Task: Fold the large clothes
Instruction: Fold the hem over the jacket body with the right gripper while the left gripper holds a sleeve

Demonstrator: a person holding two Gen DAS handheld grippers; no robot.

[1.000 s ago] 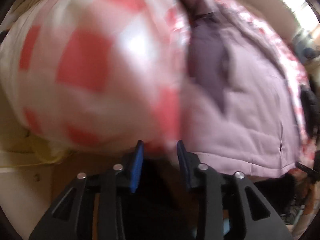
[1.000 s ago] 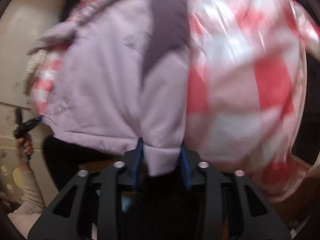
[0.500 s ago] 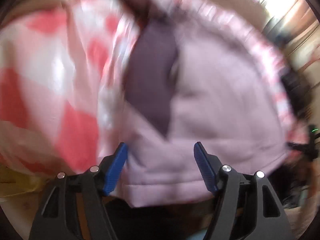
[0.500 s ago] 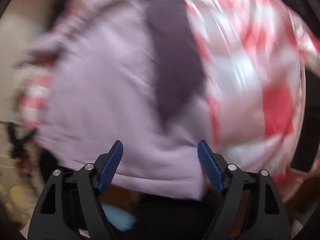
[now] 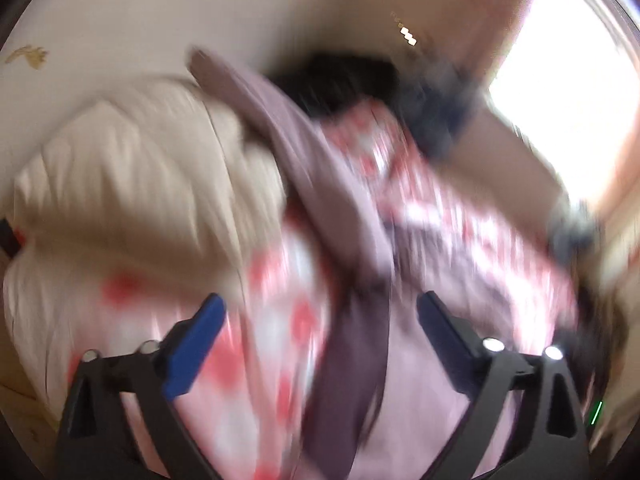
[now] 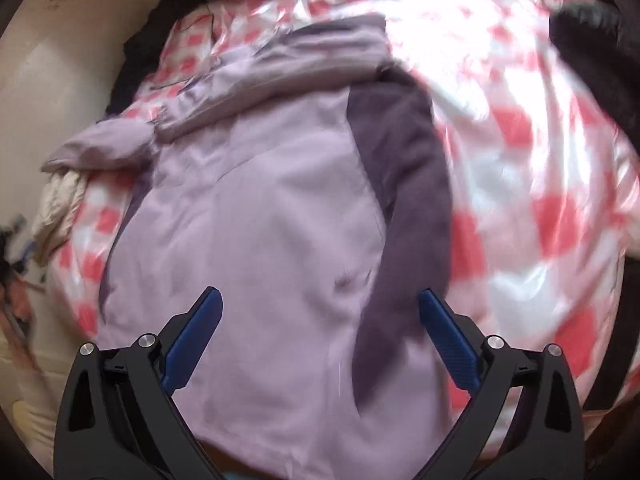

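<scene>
Left gripper (image 5: pixel 318 336): jaws opening, spread wide, nothing clamped between the blue pads (image 5: pixel 192 350). Cream quilt (image 5: pixel 132 184) lies at nine o'clock in its blurred view. Lilac jacket (image 6: pixel 256 240) lies at centre on the red-and-white checked cloth (image 6: pixel 540 184), its dark purple lining (image 6: pixel 404 200) showing at one o'clock of the jacket's middle. Right gripper (image 6: pixel 320 332): jaws opening, wide apart, pads clear of the jacket below them
</scene>
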